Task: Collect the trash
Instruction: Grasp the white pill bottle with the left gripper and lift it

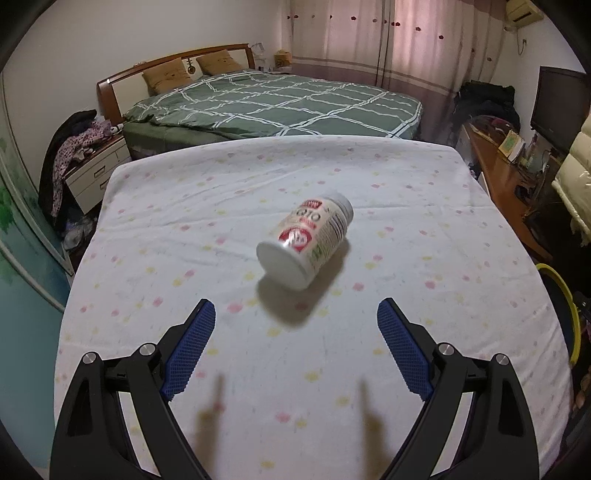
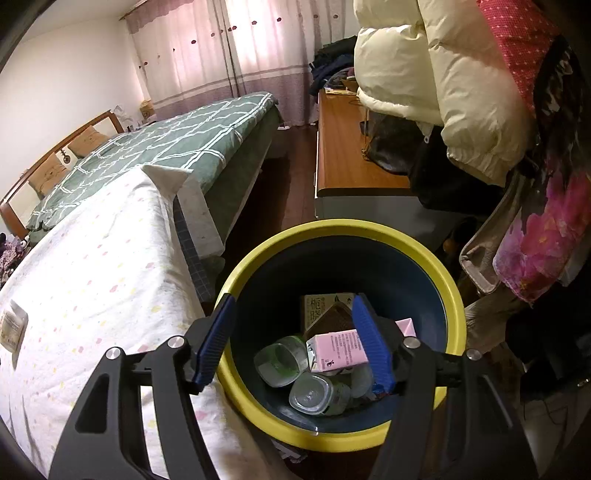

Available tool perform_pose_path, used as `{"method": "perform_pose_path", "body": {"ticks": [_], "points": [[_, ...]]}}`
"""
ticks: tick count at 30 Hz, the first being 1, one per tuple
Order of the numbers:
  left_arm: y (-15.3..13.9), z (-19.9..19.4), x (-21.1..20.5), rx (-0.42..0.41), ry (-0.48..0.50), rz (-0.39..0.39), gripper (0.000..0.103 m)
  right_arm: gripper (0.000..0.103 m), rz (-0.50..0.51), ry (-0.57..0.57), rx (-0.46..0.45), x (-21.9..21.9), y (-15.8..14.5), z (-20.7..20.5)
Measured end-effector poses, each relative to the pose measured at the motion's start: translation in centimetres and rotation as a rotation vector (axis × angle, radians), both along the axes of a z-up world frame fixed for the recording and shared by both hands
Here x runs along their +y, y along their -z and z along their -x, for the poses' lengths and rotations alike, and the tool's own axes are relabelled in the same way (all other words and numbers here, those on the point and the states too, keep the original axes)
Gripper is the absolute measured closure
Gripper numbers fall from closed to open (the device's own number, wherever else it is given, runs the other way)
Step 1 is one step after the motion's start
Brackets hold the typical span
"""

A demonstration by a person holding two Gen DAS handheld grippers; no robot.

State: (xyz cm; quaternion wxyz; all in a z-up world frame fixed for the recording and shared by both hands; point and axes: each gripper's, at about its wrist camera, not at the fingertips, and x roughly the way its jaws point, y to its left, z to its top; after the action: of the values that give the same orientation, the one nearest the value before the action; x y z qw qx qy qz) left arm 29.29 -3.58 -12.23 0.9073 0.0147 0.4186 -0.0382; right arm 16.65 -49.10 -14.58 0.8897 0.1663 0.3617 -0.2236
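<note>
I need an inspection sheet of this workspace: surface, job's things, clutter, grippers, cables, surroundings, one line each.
Surface: white bedsheet with pastel flower dots, lightly wrinkled.
Job's things: white plastic pill bottle with red label lies on its side on the sheet; yellow-rimmed dark blue trash bin stands beside the sheet's edge and holds a pink carton, clear plastic cups and a printed box.
Clutter: small flat packet on the sheet.
Grippers: left gripper open, short of the bottle; right gripper open, above the bin, empty.
Cables: nothing seen.
Surroundings: green checked bed, pink curtains, wooden desk, cream puffer jacket.
</note>
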Motion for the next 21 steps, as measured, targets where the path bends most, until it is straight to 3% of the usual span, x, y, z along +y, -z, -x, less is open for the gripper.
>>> {"method": "perform_pose_path", "body": {"ticks": [15, 21], "points": [[1.6, -7.5, -0.9, 0.046, 0.054, -0.061, 0.016, 0.04, -0.017, -0.01, 0.002, 0.0, 0.1, -0.3], [2.8, -9.5, -1.0, 0.103, 0.078, -0.052, 0.029, 0.04, -0.021, -0.011, 0.002, -0.1, 0.1, -0.3]]}}
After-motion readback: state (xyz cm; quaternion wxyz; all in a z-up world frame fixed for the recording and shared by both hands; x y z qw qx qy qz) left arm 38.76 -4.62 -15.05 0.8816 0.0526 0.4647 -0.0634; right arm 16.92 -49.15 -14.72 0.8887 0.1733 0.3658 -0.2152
